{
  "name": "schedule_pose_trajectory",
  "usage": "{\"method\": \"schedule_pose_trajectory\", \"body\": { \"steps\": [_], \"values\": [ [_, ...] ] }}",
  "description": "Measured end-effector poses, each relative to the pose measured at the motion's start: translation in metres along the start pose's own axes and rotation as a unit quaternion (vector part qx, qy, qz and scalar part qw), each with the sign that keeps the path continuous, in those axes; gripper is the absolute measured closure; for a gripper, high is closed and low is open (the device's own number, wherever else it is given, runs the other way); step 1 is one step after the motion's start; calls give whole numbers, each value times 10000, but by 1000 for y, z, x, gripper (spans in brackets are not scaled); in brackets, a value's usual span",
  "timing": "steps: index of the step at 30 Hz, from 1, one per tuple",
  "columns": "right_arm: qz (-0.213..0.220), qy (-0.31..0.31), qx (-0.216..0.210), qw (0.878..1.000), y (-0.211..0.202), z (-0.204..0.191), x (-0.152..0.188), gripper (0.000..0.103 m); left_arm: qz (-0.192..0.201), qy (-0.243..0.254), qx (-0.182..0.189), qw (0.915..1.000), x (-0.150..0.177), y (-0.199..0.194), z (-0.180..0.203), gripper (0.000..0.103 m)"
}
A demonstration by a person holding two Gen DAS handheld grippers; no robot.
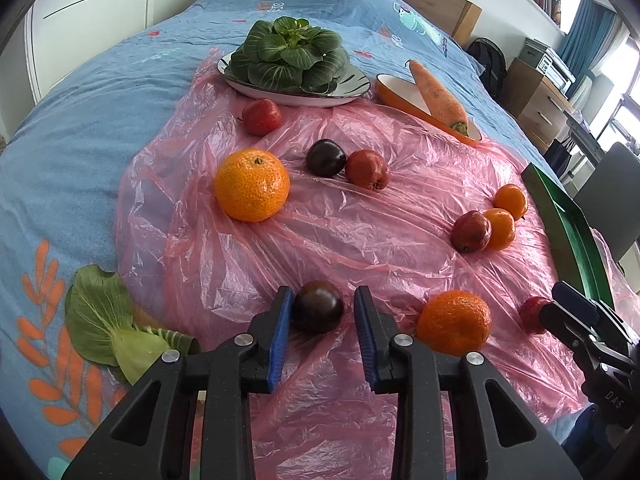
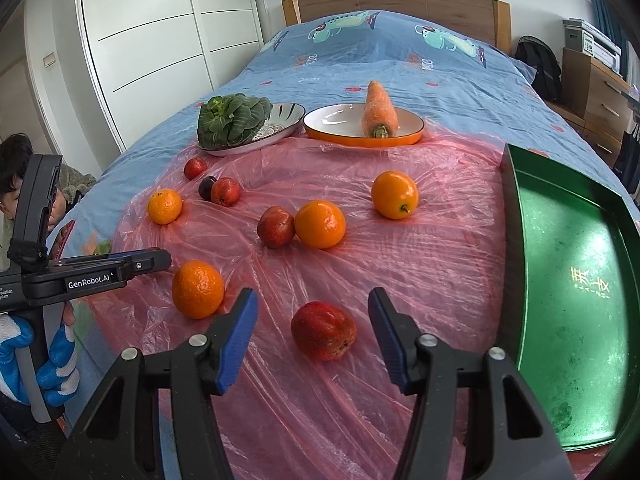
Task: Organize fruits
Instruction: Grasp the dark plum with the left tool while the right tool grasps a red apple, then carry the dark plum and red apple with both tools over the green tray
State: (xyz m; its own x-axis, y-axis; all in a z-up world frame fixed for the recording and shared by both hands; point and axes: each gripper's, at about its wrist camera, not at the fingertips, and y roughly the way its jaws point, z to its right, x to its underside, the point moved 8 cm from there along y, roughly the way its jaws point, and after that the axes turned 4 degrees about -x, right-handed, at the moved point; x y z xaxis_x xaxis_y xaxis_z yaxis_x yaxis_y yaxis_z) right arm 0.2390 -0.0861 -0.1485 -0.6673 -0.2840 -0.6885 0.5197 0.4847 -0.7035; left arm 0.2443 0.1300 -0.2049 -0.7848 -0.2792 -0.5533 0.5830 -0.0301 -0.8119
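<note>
Fruits lie scattered on a pink plastic sheet [image 1: 360, 240] on a bed. My left gripper [image 1: 322, 304] is open, its jaws on either side of a dark plum [image 1: 318, 307] that rests on the sheet. My right gripper [image 2: 312, 308] is open around a red fruit [image 2: 323, 330], not touching it. An orange [image 1: 454, 322] lies right of the plum and also shows in the right wrist view [image 2: 197, 289]. A big orange [image 1: 252, 185], another plum [image 1: 325, 157] and several red fruits and small oranges lie farther out. A green tray [image 2: 572, 300] sits at the right.
A plate of bok choy [image 1: 294, 62] and an orange dish [image 1: 400, 98] with a carrot [image 1: 438, 96] stand at the sheet's far edge. A loose green leaf [image 1: 104, 316] lies left of the sheet. The right gripper's body [image 1: 580, 320] is near the tray.
</note>
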Motion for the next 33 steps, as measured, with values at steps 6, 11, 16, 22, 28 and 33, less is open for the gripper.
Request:
{"method": "schedule_pose_trajectory", "body": {
  "steps": [6,11,16,22,28,33],
  "values": [
    [-118,26,42,9999,6,3,5,12,7,-39,48,10000,0,0,-2,82],
    [-231,-7,104,9997,11,4,11,12,37,-61,100,9999,-1,-1,-3,82],
    [-359,23,104,9993,17,7,20,39,102,-71,146,9998,-2,-5,-4,83],
    [-319,97,18,9994,14,7,18,39,116,-187,233,9995,-3,-8,-8,83],
    [-304,149,-14,9994,10,4,18,39,166,-256,295,9991,-4,-17,-11,83],
    [-311,169,20,9994,5,-1,17,39,202,-385,358,9984,-5,-25,-16,83]
  ]
}}
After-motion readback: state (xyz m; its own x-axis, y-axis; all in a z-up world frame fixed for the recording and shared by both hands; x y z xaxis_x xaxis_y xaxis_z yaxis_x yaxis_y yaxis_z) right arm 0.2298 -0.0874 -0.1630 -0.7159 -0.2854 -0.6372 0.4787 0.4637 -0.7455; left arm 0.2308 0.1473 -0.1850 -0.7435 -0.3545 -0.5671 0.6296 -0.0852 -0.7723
